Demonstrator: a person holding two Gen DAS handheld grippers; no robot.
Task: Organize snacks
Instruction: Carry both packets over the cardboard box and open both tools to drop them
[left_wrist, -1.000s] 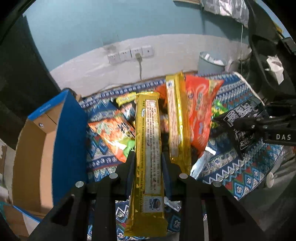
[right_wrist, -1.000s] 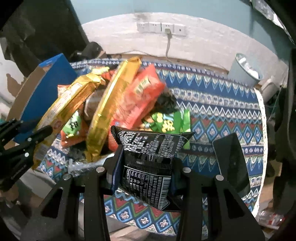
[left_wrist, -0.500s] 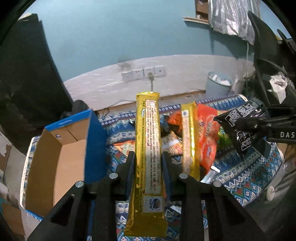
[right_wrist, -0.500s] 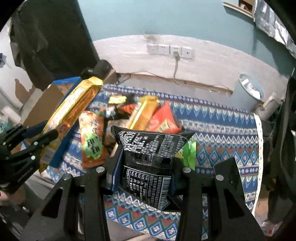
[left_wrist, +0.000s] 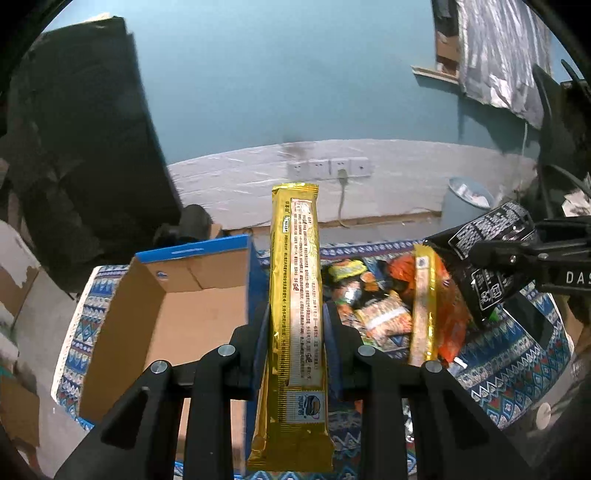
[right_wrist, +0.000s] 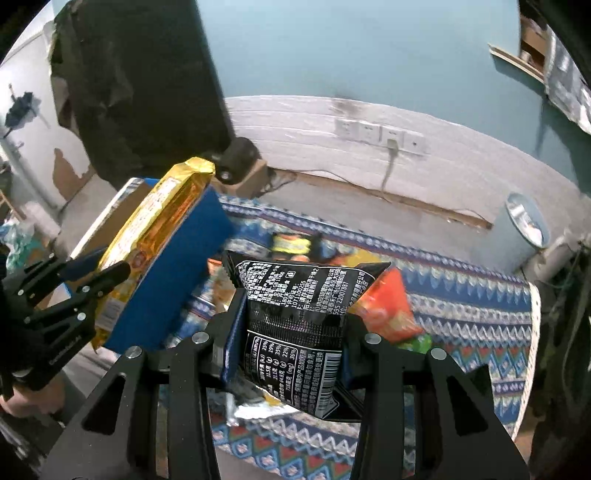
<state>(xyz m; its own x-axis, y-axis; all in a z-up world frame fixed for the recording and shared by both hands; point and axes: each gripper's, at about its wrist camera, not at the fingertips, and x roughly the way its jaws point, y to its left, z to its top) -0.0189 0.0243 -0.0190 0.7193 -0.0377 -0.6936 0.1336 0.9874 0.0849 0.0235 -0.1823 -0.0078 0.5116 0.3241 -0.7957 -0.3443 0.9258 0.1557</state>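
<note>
My left gripper (left_wrist: 295, 317) is shut on a long gold snack pack (left_wrist: 295, 295) and holds it up in the air, beside the blue cardboard box (left_wrist: 177, 306), which is open and brown inside. In the right wrist view the gold pack (right_wrist: 159, 229) hangs over the box's blue wall (right_wrist: 177, 277). My right gripper (right_wrist: 291, 314) is shut on a black snack bag (right_wrist: 295, 325), also lifted above the table; it shows at the right of the left wrist view (left_wrist: 484, 254). A pile of snacks (left_wrist: 388, 295) lies on the patterned cloth below.
A second gold pack (left_wrist: 423, 306) and an orange bag (right_wrist: 388, 306) lie in the pile. The patterned tablecloth (right_wrist: 461, 314) covers the table. A grey bin (right_wrist: 524, 225) stands by the wall at the right. Wall sockets (right_wrist: 380, 133) with a cable sit behind.
Both grippers have risen away from the snack pile with their packs. The left one has moved toward the blue box, which now shows more of its open inside.
</note>
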